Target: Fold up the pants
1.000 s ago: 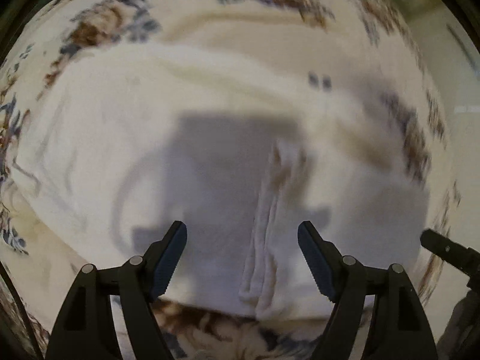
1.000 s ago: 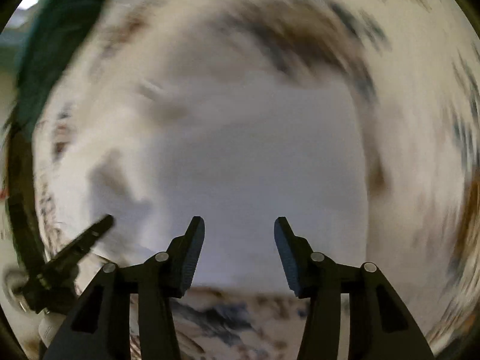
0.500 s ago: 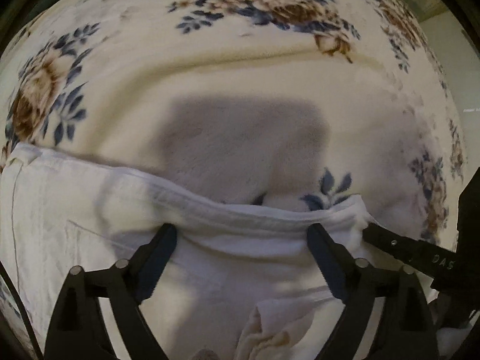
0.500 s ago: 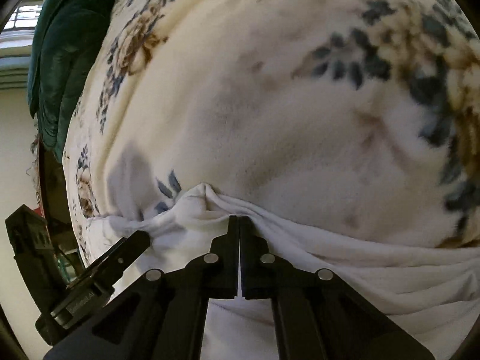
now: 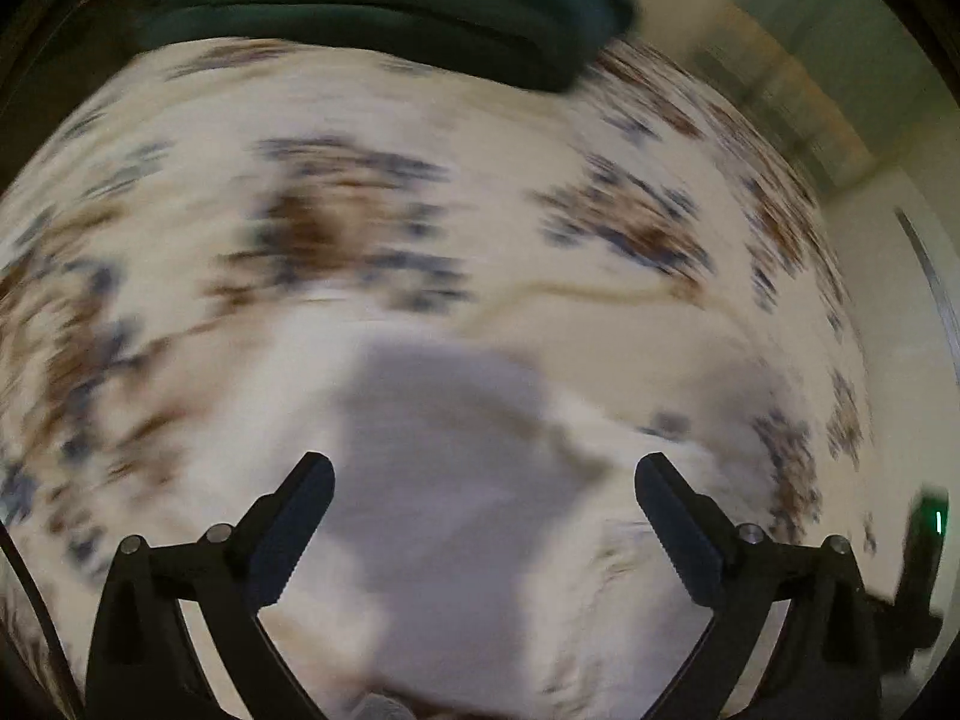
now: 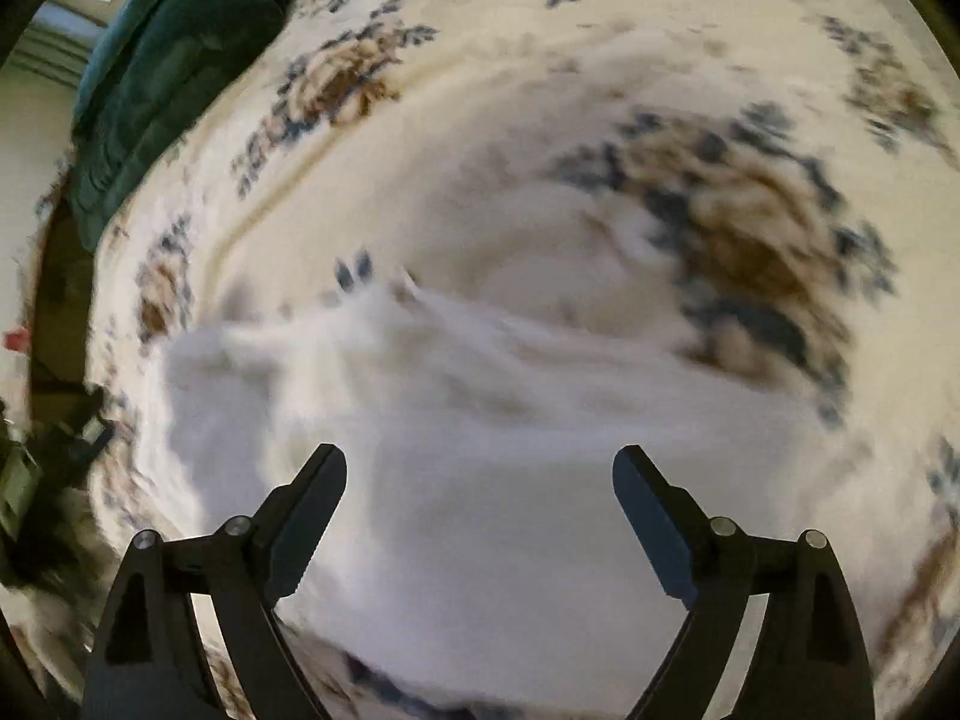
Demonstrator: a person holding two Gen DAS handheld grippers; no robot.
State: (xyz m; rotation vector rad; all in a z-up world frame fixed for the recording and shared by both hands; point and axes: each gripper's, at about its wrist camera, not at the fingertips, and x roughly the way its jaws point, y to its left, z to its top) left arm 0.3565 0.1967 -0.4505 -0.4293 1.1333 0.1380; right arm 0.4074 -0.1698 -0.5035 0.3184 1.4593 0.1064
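The white pants lie folded on a cream floral blanket; both views are blurred by motion. In the left wrist view the pants fill the lower middle, under the gripper's shadow. My left gripper is open and empty above the pants. My right gripper is open and empty above the pants, whose far edge is bunched.
A dark green cushion or cover lies at the far end of the blanket, also at upper left in the right wrist view. The other gripper shows at the right edge and the left edge.
The right gripper was shut on the pants' edge half a second ago and has opened and let go. Both grippers have pulled back and up from the cloth; the left stayed open.
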